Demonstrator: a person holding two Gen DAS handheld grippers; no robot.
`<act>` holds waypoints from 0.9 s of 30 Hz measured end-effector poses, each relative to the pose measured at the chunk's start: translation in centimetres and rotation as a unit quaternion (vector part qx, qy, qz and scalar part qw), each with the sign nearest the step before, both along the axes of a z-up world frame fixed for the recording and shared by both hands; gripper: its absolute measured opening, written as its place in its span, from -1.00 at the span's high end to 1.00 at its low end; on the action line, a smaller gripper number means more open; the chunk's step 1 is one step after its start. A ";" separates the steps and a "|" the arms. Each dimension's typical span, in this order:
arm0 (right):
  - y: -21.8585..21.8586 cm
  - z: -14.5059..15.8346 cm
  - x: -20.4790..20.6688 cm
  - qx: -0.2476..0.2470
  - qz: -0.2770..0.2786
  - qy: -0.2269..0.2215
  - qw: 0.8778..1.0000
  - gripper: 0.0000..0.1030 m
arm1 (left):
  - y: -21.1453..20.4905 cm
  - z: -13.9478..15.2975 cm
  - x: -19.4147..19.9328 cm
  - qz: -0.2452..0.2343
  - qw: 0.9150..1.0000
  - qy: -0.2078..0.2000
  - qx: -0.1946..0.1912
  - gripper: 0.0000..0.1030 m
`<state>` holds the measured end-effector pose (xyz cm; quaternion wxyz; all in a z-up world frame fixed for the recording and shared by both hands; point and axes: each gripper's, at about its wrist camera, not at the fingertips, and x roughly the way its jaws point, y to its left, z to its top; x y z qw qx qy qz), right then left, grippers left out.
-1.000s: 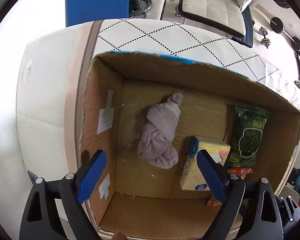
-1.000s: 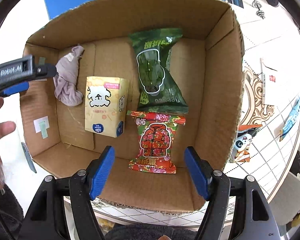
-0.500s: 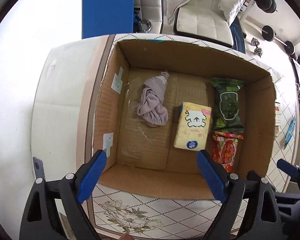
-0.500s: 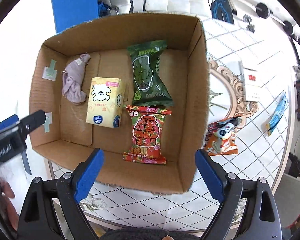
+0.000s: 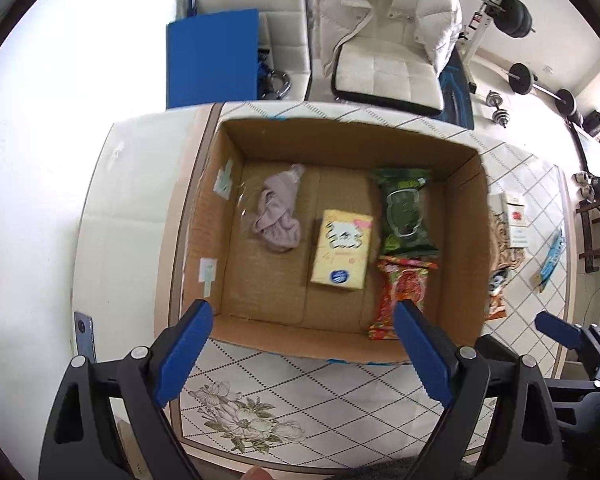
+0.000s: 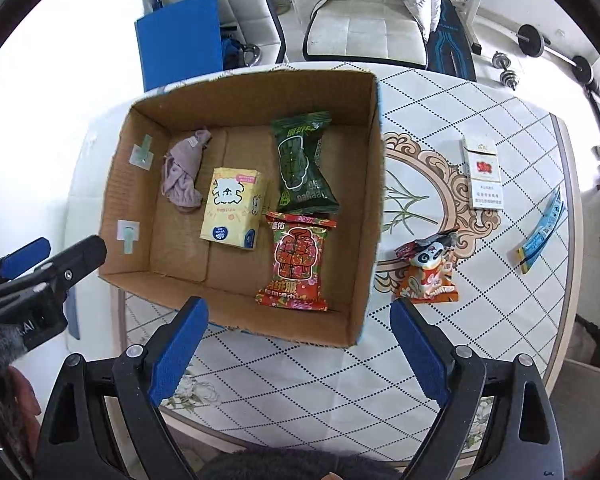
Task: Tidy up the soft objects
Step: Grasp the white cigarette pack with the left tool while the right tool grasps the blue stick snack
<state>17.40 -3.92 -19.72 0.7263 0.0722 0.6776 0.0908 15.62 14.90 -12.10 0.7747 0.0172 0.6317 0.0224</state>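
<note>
An open cardboard box [image 5: 466, 240] [image 6: 374, 200] stands on the patterned table. Inside lie a mauve cloth bundle [image 5: 278, 216] [image 6: 182, 172], a yellow tissue pack [image 5: 342, 250] [image 6: 234, 208], a green snack bag [image 5: 406, 212] [image 6: 304, 164] and a red snack bag [image 5: 404, 292] [image 6: 296, 260]. An orange panda snack bag [image 6: 428, 272] lies on the table right of the box. My left gripper [image 5: 302, 344] is open and empty, above the box's near edge. My right gripper [image 6: 298, 340] is open and empty, above the box's near right corner.
A white cigarette pack [image 6: 482, 174] and a blue sachet [image 6: 540, 232] lie on the table's right side. A white chair with a jacket [image 5: 384, 40], a blue board [image 5: 212, 60] and dumbbells [image 6: 508, 72] stand behind the table. The table's near edge runs close below both grippers.
Both grippers have pulled up and back out of the box, staying open and empty. The box's contents have not moved.
</note>
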 end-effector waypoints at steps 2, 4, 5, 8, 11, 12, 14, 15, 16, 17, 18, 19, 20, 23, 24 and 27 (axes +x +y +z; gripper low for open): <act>-2.5 0.6 0.1 0.013 -0.021 0.001 1.000 -0.83 | -2.2 1.0 0.3 -0.015 1.000 -0.010 0.007 -0.80; -5.6 1.0 0.4 0.020 -0.047 0.000 0.999 -0.83 | -4.9 1.7 0.7 -0.031 0.999 -0.019 0.004 -0.80; -7.9 1.3 0.5 0.023 -0.066 -0.001 0.998 -0.83 | -6.5 1.9 1.1 -0.040 0.999 -0.021 -0.003 -0.80; -13.8 1.1 1.0 0.015 -0.112 0.001 0.994 -0.83 | -12.1 1.1 2.8 -0.073 0.997 -0.004 -0.032 -0.80; -20.6 -0.6 1.6 -0.001 -0.169 0.015 0.985 -0.83 | -18.3 -1.5 5.0 -0.115 0.991 0.035 -0.054 -0.80; -22.7 -1.4 1.9 -0.002 -0.187 0.022 0.982 -0.83 | -20.4 -2.7 5.8 -0.128 0.989 0.048 -0.054 -0.80; -26.7 -3.3 2.6 -0.011 -0.219 0.039 0.975 -0.83 | -24.0 -5.0 7.3 -0.147 0.985 0.072 -0.055 -0.80; -28.5 -4.4 2.9 -0.016 -0.232 0.046 0.971 -0.83 | -25.8 -6.2 8.0 -0.154 0.983 0.084 -0.054 -0.80; -29.9 -5.3 3.2 -0.017 -0.243 0.053 0.969 -0.83 | -27.5 -7.8 8.9 -0.160 0.980 0.102 -0.054 -0.80; -31.4 -6.4 3.5 -0.015 -0.254 0.061 0.965 -0.83 | -28.9 -8.9 9.5 -0.161 0.979 0.113 -0.049 -0.80; -32.6 -7.5 3.9 -0.010 -0.265 0.068 0.962 -0.83 | -30.0 -10.2 10.2 -0.162 0.978 0.124 -0.046 -0.80; -33.7 -8.6 4.3 -0.008 -0.275 0.077 0.958 -0.83 | -31.1 -11.5 10.9 -0.162 0.977 0.134 -0.043 -0.80; -34.6 -9.8 4.6 -0.004 -0.285 0.086 0.955 -0.83 | -32.1 -12.7 11.6 -0.162 0.976 0.143 -0.036 -0.80; -36.6 -13.2 5.6 0.010 -0.310 0.111 0.944 -0.82 | -34.3 -16.1 13.1 -0.161 0.971 0.173 -0.028 -0.80; -37.0 -14.4 5.9 0.018 -0.315 0.117 0.942 -0.81 | -34.8 -17.2 13.6 -0.159 0.970 0.181 -0.027 -0.80; -37.5 -17.2 7.1 0.029 -0.318 0.137 0.938 -0.71 | -35.9 -20.1 14.6 -0.157 0.966 0.206 -0.019 -0.80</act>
